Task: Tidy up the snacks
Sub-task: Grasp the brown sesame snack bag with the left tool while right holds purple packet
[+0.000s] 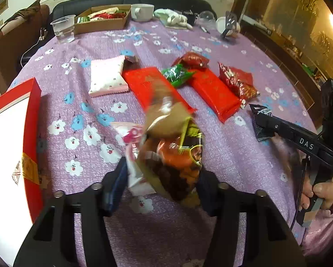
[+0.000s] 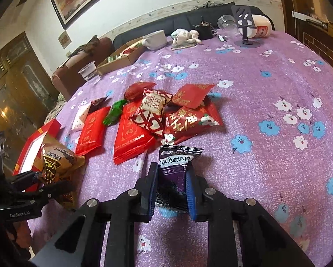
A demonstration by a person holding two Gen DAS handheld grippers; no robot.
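Note:
My left gripper (image 1: 159,175) is shut on a brown and orange snack packet (image 1: 175,151), held above the purple flowered tablecloth (image 1: 211,200); a pink and white packet (image 1: 133,155) lies under it. The same brown packet shows in the right wrist view (image 2: 55,162). My right gripper (image 2: 171,187) is shut on a dark purple plum packet (image 2: 173,173), also seen in the left wrist view (image 1: 261,120). Loose snacks lie mid-table: two flat red packets (image 2: 131,133), a green packet (image 2: 114,112), a white and red candy packet (image 2: 153,109), other red packets (image 2: 188,122) and a pink pillow packet (image 1: 106,77).
A red and white box (image 1: 13,138) stands at the left edge. A cardboard tray of snacks (image 1: 102,19), a plastic cup (image 1: 63,29), a white bowl (image 1: 142,11), a cloth (image 1: 175,19) and a phone stand (image 2: 244,29) are at the far side.

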